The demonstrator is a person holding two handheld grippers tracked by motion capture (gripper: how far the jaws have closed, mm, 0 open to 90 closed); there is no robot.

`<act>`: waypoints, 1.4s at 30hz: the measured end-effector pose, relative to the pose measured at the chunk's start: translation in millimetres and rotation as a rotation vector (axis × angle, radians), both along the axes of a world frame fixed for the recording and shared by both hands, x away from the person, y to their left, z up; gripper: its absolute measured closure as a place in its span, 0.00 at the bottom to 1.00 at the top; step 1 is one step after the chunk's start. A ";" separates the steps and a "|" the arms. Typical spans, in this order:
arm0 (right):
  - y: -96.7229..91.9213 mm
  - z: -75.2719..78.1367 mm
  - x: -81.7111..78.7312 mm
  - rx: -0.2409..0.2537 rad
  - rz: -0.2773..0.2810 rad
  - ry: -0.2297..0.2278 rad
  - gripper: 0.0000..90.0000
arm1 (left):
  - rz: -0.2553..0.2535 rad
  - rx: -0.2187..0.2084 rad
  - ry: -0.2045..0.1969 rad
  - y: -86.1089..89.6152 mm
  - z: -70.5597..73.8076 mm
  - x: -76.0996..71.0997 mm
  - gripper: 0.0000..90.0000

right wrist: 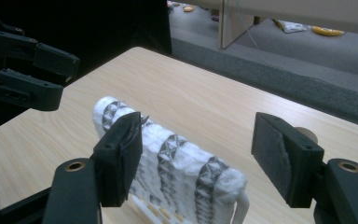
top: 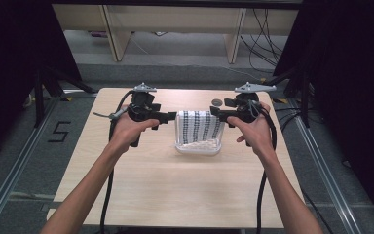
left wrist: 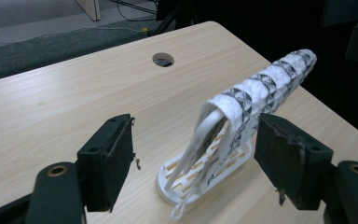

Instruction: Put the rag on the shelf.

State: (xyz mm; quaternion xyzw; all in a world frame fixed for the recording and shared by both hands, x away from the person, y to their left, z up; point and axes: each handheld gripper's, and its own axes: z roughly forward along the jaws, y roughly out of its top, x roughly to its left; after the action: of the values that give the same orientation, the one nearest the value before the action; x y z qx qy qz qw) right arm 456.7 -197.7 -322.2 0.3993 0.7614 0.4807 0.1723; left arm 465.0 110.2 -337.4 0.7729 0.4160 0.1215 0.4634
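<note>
I am holding my left gripper [top: 171, 116] at the left end of the white cloth with black triangle patterns [top: 198, 126], jaws standing wide apart and clamping nothing. In the left gripper view, the cloth's end [left wrist: 242, 105] is showing between the two black jaws, closer to the right one, touching neither.

The cloth is hanging draped over the top bar of a small white slatted plastic rack [top: 198, 146], which is standing in the middle of the light wooden table [top: 175, 195].

I am keeping my right gripper [top: 215, 113] at the cloth's right end, jaws likewise spread wide and gripping nothing; in the right gripper view its left jaw is sitting just in front of the cloth [right wrist: 177, 158], the right jaw well apart.
</note>
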 end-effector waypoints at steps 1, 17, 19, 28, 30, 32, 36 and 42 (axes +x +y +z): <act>0.0 0.0 0.0 0.000 0.000 0.000 0.39 | 0.001 -0.009 0.000 0.2 -1.0 -1.3 0.30; -3.4 -3.2 -14.1 -0.018 0.006 -0.013 0.38 | -0.002 -0.017 -0.030 15.1 -5.2 -21.7 0.30; -5.0 -4.5 -15.6 -0.020 0.012 -0.020 0.38 | 0.003 -0.030 -0.033 15.8 -7.5 -24.8 0.30; -12.5 -11.9 -26.4 -0.017 0.017 -0.022 0.38 | -0.016 -0.020 -0.040 21.2 -17.3 -42.2 0.30; -12.8 -12.4 -27.5 -0.017 0.015 -0.020 0.37 | -0.022 -0.029 -0.037 22.0 -19.7 -45.8 0.30; -13.6 -15.3 -28.9 -0.011 0.024 -0.030 0.37 | -0.024 -0.033 -0.039 22.9 -22.4 -48.7 0.30; -13.9 -19.4 -33.6 -0.002 0.022 -0.010 0.37 | -0.030 -0.048 -0.034 25.8 -28.8 -54.7 0.30; -15.0 -25.8 -38.2 -0.014 0.037 -0.013 0.37 | -0.035 -0.059 -0.027 29.3 -37.4 -62.0 0.29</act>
State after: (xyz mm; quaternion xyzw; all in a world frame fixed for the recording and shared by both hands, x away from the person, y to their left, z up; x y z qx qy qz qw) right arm 418.5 -212.7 -347.9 0.3810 0.7708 0.4810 0.1711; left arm 403.0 139.5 -374.8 0.7644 0.3994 0.1116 0.4936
